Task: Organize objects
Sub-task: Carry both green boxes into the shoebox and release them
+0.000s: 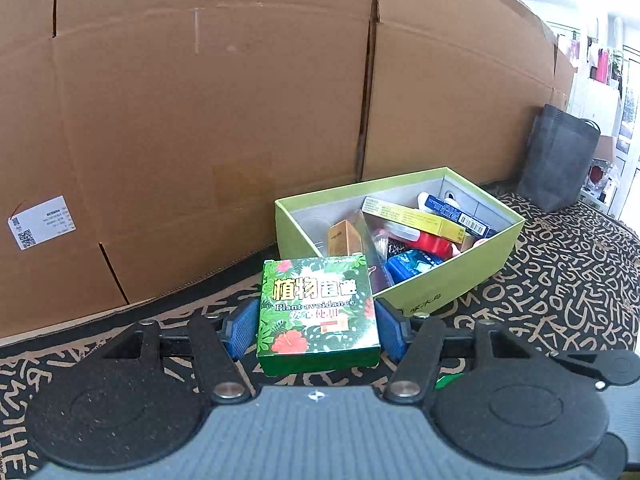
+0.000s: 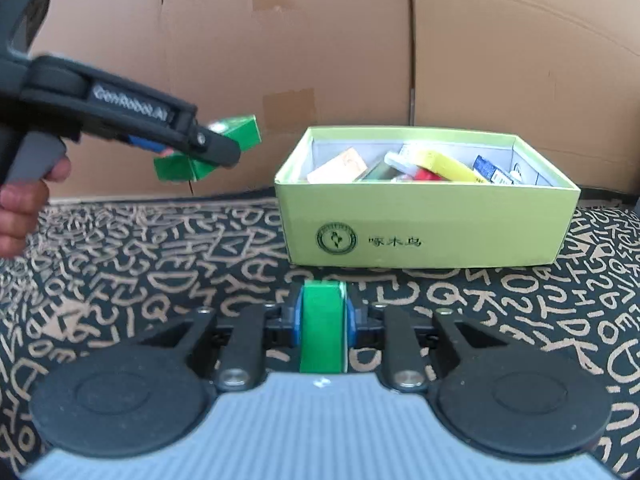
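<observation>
My left gripper is shut on a green box with leaves and red flowers printed on it, held above the patterned cloth. The same green box shows in the right wrist view at the upper left, in the left gripper, which a hand holds. My right gripper is shut on a thin green flat box, gripped edge-on between the blue pads. Ahead stands an open light-green box, also, filled with several small packages.
A wall of large brown cardboard boxes closes off the back. The black cloth with tan letters covers the surface. A dark grey bag stands at the far right beside the cardboard.
</observation>
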